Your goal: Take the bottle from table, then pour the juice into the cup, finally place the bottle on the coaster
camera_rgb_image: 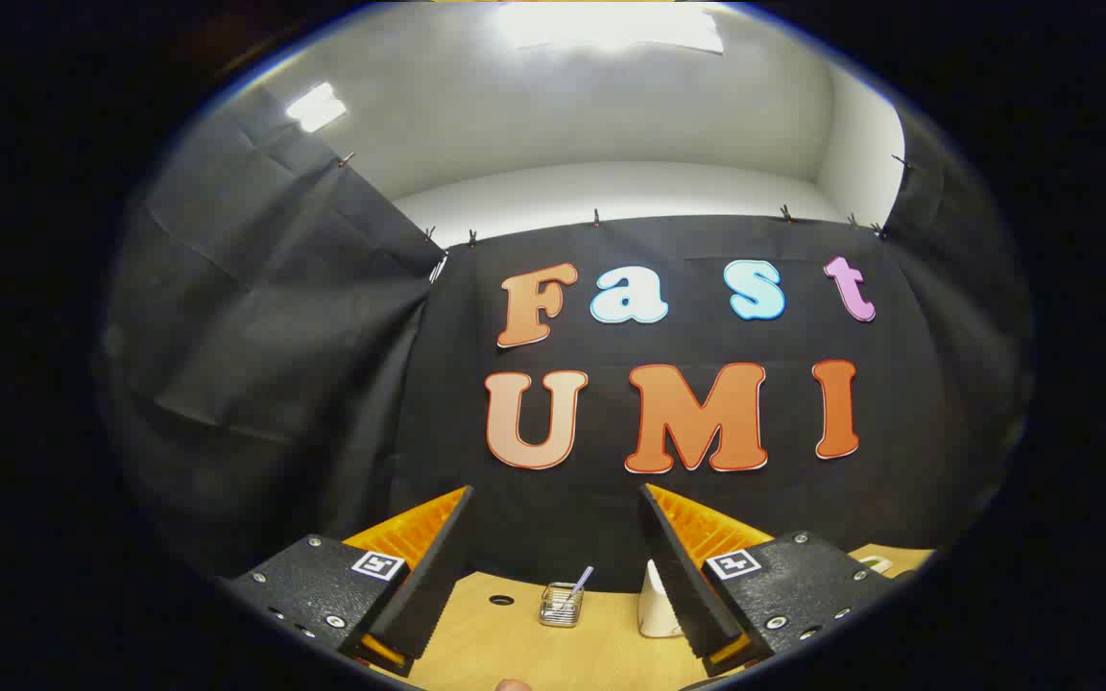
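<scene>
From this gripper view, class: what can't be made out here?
- White container: partly hidden behind one finger of the open gripper; bottle or cup, unclear.
- Small wire basket on the table, beyond the fingers: contents too small to identify.
- Coaster: can't be identified.

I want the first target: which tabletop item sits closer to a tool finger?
The white bottle, partly behind one finger; the wire holder stands apart, in the open tool's gap.
</scene>
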Demonstrator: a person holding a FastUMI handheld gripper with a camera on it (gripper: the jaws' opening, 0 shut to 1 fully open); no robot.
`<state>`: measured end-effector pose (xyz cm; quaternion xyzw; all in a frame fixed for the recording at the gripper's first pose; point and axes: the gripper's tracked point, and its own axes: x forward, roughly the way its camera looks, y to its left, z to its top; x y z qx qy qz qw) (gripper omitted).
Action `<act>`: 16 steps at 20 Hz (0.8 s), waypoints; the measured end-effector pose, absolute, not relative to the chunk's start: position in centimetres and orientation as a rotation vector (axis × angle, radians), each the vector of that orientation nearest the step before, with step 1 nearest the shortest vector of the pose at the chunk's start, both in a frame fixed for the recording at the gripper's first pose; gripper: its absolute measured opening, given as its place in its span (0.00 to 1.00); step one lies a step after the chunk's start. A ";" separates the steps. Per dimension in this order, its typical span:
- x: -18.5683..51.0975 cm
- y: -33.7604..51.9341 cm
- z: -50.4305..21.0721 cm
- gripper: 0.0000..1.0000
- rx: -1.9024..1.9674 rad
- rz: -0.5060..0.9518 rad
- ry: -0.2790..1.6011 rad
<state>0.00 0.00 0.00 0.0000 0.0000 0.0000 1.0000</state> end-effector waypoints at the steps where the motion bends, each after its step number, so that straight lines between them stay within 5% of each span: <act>1: 0.2 0.5 0.0 0.98 0.032 0.017 0.001; 10: 1.0 -1.9 -3.7 0.98 0.041 -0.073 0.117; 16: -5.3 -3.0 -6.4 0.98 -0.042 -0.178 0.245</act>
